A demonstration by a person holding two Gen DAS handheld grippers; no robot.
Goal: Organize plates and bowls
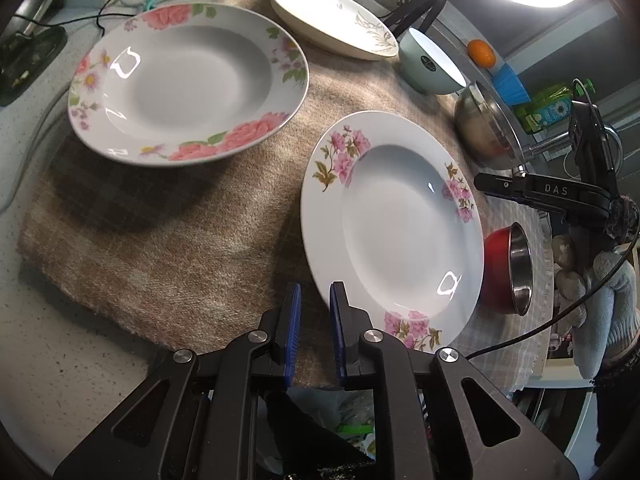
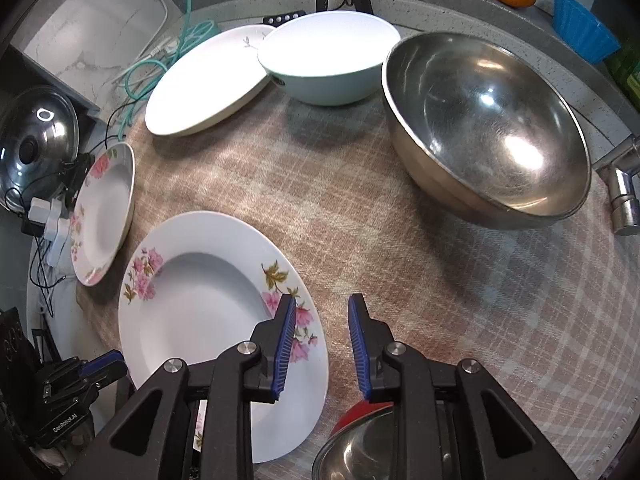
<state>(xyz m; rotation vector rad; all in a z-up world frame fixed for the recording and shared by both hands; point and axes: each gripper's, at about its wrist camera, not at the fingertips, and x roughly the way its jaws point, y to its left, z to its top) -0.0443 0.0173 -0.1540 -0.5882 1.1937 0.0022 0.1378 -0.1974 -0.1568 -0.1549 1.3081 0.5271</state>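
My right gripper (image 2: 322, 346) points steeply down over the checked cloth (image 2: 360, 208), jaws a little apart with nothing between the pads, only bare cloth showing in the gap. My left gripper (image 1: 315, 336) sits low at the near edge of the same cloth, jaws nearly closed and empty. From the right claw outward: the red-sided steel bowl (image 2: 360, 440) lies directly under it at the near edge, partly hidden by the fingers; the pink-flowered soup plate (image 2: 208, 320) lies just to its left, its right rim passing under the left finger (image 2: 285, 344) as the right wrist view shows it, though I cannot tell whether they touch. Farther out, the big steel mixing bowl (image 2: 488, 128) stands far right, the mint bowl (image 2: 328, 64) far centre against the plain cream plate (image 2: 208, 84), and the rose-rimmed plate (image 2: 104, 212) well off to the left. In the left wrist view that rose plate (image 1: 188, 84) is far left, the pink-flowered plate (image 1: 392, 228) just right of my left claw. Judgement: the pink-flowered plate lies between the two claws, near both; the small red bowl is the right hand's. Round pieces, no long axis, so approach means the nearest rim. Next move likely a rim grip; the shallow rim on cloth could slip.
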